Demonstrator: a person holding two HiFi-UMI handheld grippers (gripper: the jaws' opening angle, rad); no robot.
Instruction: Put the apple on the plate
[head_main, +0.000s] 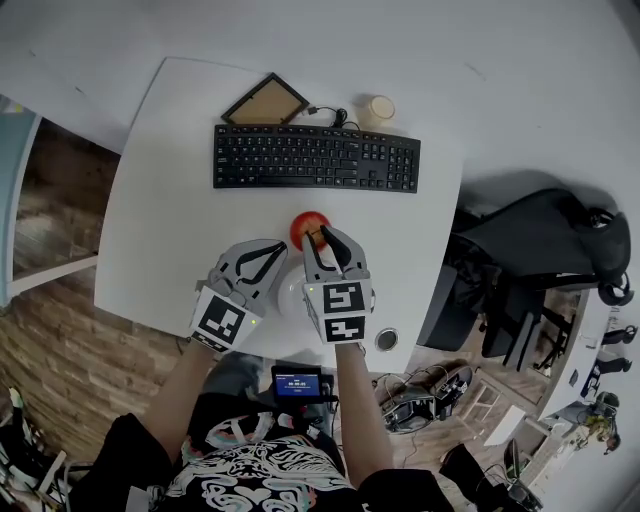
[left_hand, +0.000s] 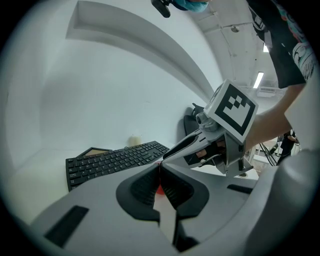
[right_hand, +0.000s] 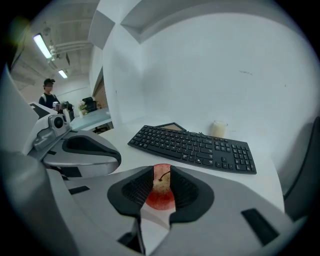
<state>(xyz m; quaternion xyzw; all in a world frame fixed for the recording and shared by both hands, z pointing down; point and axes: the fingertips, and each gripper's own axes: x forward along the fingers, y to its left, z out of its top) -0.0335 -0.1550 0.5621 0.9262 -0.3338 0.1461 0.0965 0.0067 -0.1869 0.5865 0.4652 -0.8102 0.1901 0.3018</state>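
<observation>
Apple (right_hand: 161, 196) sits clamped between the pads of the right gripper (right_hand: 161, 184), with the black keyboard (right_hand: 195, 147) farther ahead of its jaws. The white plate (head_main: 288, 291) lies just behind the jaw tips, under the gripper's left side. To its left, the left gripper (left_hand: 160, 181) has its jaws pressed together on nothing.

Blocked beyond by a long black plastic keyboard (head_main: 316, 157), near-left by the left hand-held gripper (head_main: 272, 250); open rightward over white bench (head_main: 425, 235).

Office, keyboard (head_main: 316, 157), white desk (head_main: 150, 220), swivel chair (head_main: 540, 240)
</observation>
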